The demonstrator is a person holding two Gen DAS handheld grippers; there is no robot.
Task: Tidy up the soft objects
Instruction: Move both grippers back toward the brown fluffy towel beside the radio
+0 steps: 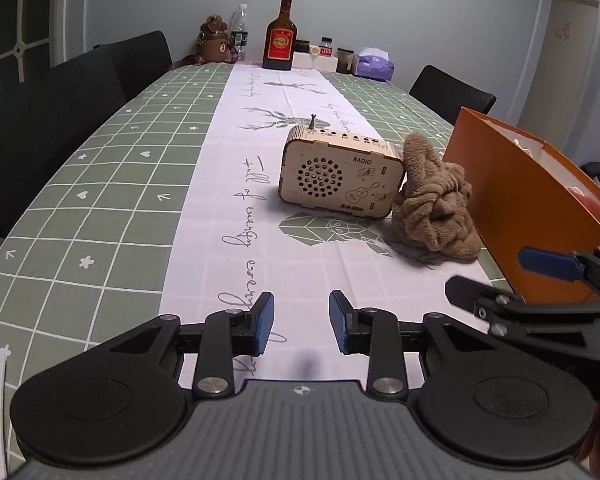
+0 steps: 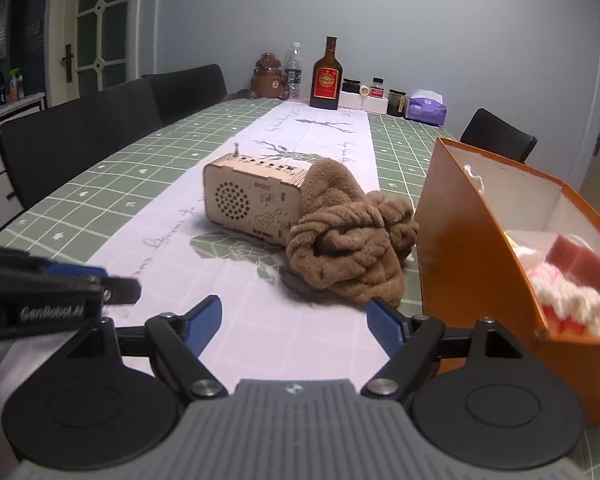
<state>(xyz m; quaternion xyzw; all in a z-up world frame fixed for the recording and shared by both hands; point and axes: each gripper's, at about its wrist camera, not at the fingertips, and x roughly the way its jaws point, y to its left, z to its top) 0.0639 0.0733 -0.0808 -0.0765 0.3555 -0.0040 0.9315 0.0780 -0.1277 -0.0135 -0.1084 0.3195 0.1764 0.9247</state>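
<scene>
Orange box half filled, brown towel waiting on the table

Left wrist view: left gripper (image 1: pixel 302 326) hangs over the white centre strip of the table (image 1: pixel 100 200), its blue pads parted with nothing between them. Ahead stands a wooden radio (image 1: pixel 338 178), and a knotted brown towel (image 1: pixel 436 204) lies touching the radio's right end. An orange box (image 1: pixel 532 216) stands at the table's right edge, just beside the towel; its inside barely shows from here. The right gripper (image 1: pixel 496 280) reaches in from the right, in front of the box.

Right wrist view: right gripper (image 2: pixel 296 326) is spread wide and grasps nothing; the towel (image 2: pixel 344 248) lies just beyond its fingertips. The box (image 2: pixel 476 240) is open at the top, white inside, and holds a pink and white fluffy item (image 2: pixel 572 300) with reddish sponge blocks (image 2: pixel 580 260) behind it. Bottles and jars (image 2: pixel 326 76) line the table's far edge.
</scene>
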